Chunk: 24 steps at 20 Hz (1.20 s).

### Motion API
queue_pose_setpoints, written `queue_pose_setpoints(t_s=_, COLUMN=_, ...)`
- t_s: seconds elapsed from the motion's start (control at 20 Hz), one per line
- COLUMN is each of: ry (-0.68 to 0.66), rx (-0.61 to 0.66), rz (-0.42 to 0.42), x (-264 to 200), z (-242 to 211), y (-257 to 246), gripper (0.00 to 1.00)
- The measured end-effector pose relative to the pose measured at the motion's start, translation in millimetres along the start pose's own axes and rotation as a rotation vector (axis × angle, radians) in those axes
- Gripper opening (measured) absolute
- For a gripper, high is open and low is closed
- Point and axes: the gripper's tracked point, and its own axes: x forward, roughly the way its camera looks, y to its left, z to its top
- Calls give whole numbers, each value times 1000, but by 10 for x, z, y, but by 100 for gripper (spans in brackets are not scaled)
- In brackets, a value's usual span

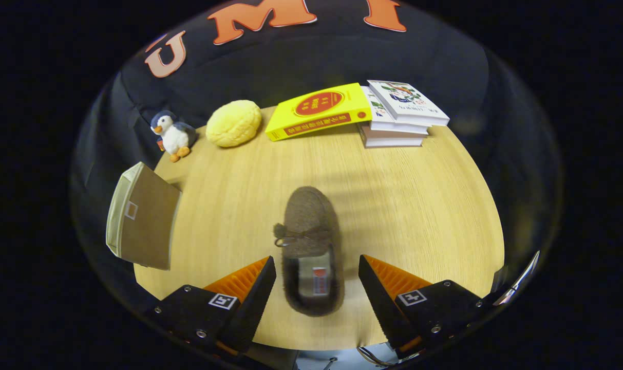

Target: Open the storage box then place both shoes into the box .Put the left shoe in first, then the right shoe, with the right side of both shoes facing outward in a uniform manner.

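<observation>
A brown fuzzy shoe (309,241) with a small bow lies on the wooden table (403,205), its toe pointing away from me. Its heel end sits between my two fingers. My gripper (317,270) is open, one finger on each side of the shoe's opening, neither touching it. A brown storage box (143,217) with a pale rim stands to the left at the table's edge, well left of my left finger; whether its lid is open is unclear from here.
Along the far edge of the table sit a penguin plush (173,134), a yellow bun-shaped cushion (234,123), a yellow book (319,111) leaning on a stack of white books (399,115). Bare wood lies right of the shoe.
</observation>
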Motion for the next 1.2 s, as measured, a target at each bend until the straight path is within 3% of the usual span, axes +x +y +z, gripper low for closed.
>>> queue_pose_setpoints(t_s=0.3, ry=51, rx=-32, rz=-12, x=543, z=-186, y=-265, gripper=95)
queue_pose_setpoints(t_s=0.7, ry=29, rx=5, rz=31, x=888, z=-29, y=-144, gripper=76)
queue_pose_setpoints(t_s=0.9, ry=53, rx=70, rz=81, x=903, z=-63, y=-16, gripper=48)
queue_pose_setpoints(t_s=0.95, ry=58, rx=88, rz=76, x=900, z=-55, y=-33, gripper=32)
queue_pose_setpoints(t_s=1.0, ry=59, rx=102, rz=70, x=897, z=-52, y=-48, gripper=30)
queue_pose_setpoints(t_s=1.15, ry=48, rx=140, rz=32, x=861, z=-14, y=-112, gripper=10)
queue_pose_setpoints(t_s=1.2, ry=59, rx=156, rz=34, x=840, z=-28, y=-90, gripper=7)
